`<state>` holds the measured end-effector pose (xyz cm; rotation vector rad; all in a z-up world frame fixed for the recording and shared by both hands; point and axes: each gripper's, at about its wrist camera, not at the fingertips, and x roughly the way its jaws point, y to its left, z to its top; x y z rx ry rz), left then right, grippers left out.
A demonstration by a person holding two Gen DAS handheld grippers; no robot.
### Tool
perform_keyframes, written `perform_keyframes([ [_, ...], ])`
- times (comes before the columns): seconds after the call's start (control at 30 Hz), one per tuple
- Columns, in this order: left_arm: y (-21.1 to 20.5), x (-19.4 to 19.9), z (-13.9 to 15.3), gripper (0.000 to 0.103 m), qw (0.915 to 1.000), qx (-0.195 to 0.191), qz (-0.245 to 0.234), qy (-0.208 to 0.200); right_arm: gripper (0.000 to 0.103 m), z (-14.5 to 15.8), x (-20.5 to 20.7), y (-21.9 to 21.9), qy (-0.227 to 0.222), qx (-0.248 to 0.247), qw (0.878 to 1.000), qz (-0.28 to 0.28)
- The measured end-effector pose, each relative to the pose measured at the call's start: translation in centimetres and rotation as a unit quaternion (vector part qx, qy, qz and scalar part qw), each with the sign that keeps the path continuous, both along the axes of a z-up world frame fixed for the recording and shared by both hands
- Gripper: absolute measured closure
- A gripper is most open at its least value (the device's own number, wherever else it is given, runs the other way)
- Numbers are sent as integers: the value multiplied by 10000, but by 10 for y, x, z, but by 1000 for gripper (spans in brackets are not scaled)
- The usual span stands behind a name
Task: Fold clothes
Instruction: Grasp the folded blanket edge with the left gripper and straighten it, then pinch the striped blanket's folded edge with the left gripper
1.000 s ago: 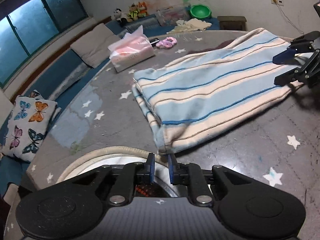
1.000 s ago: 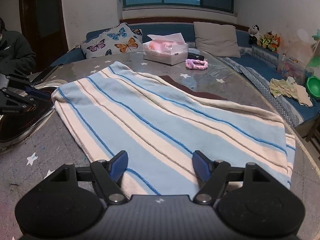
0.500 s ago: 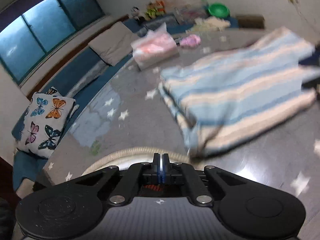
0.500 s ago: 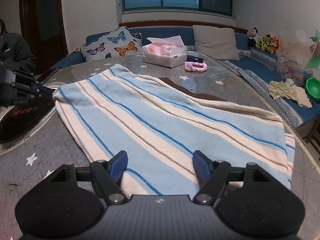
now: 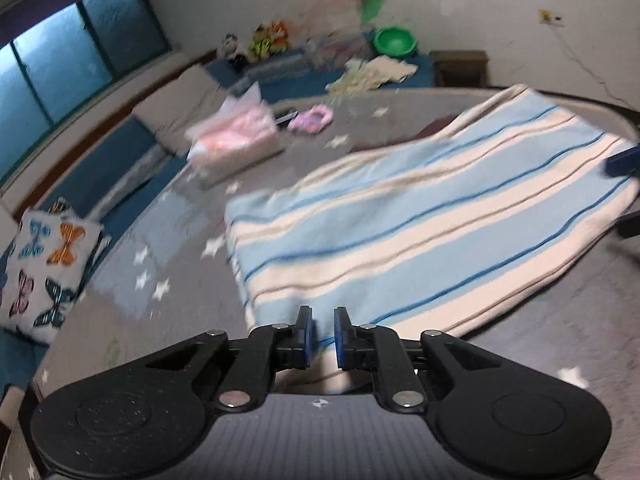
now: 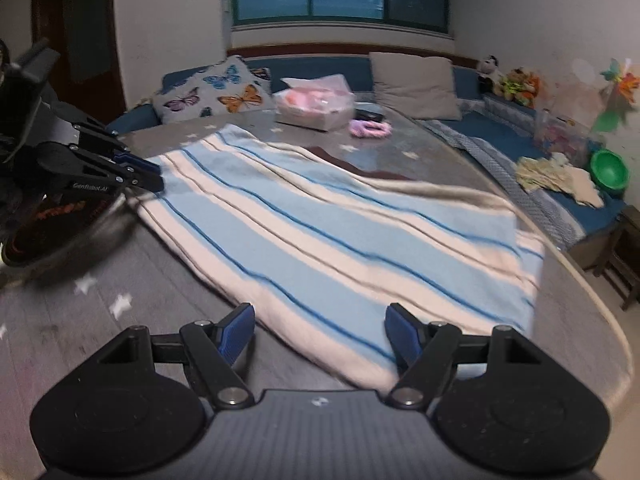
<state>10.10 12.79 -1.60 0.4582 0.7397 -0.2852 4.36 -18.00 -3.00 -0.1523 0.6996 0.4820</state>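
The grey star-printed table carries the whole job, and the striped blue-and-cream cloth lies flat across its middle, already doubled, running from 9 o'clock near your left tool to 3 o'clock at the table's edge in the right wrist view. At 12 o'clock beyond it sit the tissue box and a pink scrunchie, well apart from the cloth.

For the next fold, take the two near corners together and carry them across evenly, so the stripes stay parallel and the edges meet.

Your left gripper hangs over the cloth's near corner, which shows at 12 o'clock just past the blue pads. Its jaws have just been opening a little and stand at a narrow gap; the cloth edge is visible under and between them, but the pads do not look pressed on it. Open wider before you bite, or you will only pinch the top layer.

Your right gripper is spread wide and holds nothing. The cloth's long near edge lies just ahead at 12 o'clock, with its right finger over the cream border. Slide it toward the corner at 3 o'clock before you close.
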Motion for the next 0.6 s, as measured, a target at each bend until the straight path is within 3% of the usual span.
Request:
perform_keyframes([
  [0.1,5,0,0,89,9999,-98,45,27,29,-1,-9,-18,47,-35,9998,-167],
  [0.17,3,-1,4,84,9999,-132,44,43,29,4,-13,-29,89,-51,9996,-248],
  [0.23,-2,1,10,59,9998,-167,54,-24,29,13,-8,-36,105,41,9995,-298],
  [0.3,-8,3,16,46,9996,-246,44,-156,28,23,1,-39,51,139,9993,-332],
  [0.47,-20,17,23,38,9989,-335,75,-315,28,27,50,-30,-78,96,9988,-473],
  [0.6,-21,33,21,22,9982,-431,265,-320,28,20,85,-28,41,168,9976,-673],
])
